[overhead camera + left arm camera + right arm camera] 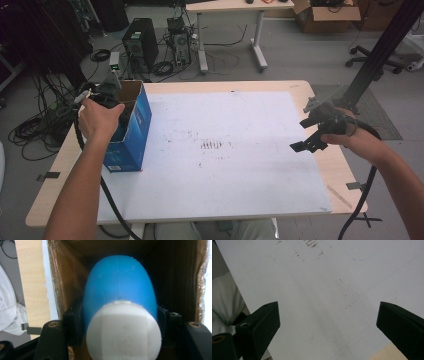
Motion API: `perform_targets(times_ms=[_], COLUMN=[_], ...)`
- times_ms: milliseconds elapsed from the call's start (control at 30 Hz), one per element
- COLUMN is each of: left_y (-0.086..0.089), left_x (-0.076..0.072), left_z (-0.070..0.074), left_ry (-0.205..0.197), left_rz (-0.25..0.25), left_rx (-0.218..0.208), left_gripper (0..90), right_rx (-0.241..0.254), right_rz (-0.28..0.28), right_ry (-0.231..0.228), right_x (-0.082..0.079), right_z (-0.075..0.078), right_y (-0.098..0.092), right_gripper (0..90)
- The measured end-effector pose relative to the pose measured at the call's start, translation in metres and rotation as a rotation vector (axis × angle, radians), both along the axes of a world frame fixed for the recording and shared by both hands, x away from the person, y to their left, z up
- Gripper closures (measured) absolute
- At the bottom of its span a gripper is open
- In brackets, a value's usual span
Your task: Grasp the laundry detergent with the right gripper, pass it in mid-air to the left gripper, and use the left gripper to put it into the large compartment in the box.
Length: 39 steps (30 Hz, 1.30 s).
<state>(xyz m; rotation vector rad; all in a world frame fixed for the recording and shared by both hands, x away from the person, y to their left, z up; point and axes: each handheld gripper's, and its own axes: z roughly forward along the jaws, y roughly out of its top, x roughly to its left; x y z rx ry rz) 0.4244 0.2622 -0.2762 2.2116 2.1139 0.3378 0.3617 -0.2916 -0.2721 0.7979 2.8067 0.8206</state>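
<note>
One blue bottle (120, 287) between left tool (117, 322) jaws, inside box (62, 285).

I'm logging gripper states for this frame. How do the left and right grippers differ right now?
The left gripper is shut on a blue bottle with a white cap; the right gripper is open and holds nothing. The left reaches down into the open blue box; the right hovers over the white mat near the table's right edge. Both have black jaws.

A lab or workshop — computer towers (141, 42) and tangled cables (35, 132) (bare grey floor).
</note>
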Motion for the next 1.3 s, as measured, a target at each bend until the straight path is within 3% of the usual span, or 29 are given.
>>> perform_targets(times_ms=[267,367,467,567,733,867,1033,1167,1300], left_y=[0.002,0.0,0.0,0.003,0.003,0.004,0.003,0.001,-0.004], left_x=[0.001,0.0,-0.001,-0.003,-0.006,-0.01,-0.016,-0.024,-0.033], left_z=[-0.001,0.0,0.006,0.011,0.019,0.032,0.05,0.067,0.081], left_ry=[0.001,-0.012,-0.04,-0.048,-0.058,-0.07,-0.096,-0.121,-0.12], left_rz=[-0.008,-0.012,-0.007,0.0,-0.011,-0.013,-0.021,-0.047,-0.087], left_rx=[-0.029,-0.021,-0.022,-0.039,-0.028,-0.054,-0.045,-0.058,-0.067], left_gripper=[31.7,28.4,24.9,24.3,20.1,17.7,13.2,12.5,11.5], right_rx=[0.002,0.002,0.0,0.003,0.005,0.006,0.008,0.008,0.008], right_rz=[0.0,-0.002,-0.003,-0.005,-0.001,0.004,0.005,0.006,0.003], right_ry=[0.0,0.0,0.001,-0.001,-0.004,-0.007,-0.013,-0.018,-0.026], right_x=[-0.002,-0.003,-0.004,-0.005,-0.007,-0.009,-0.012,-0.016,-0.019], right_z=[0.0,0.0,0.001,0.002,0.003,0.005,0.007,0.01,0.014], right_y=[-0.001,-0.002,-0.003,-0.004,-0.003,-0.002,-0.001,-0.002,-0.003], right_gripper=[4.9,5.0,5.1,5.1,5.2,5.2,5.2,5.4,5.4])
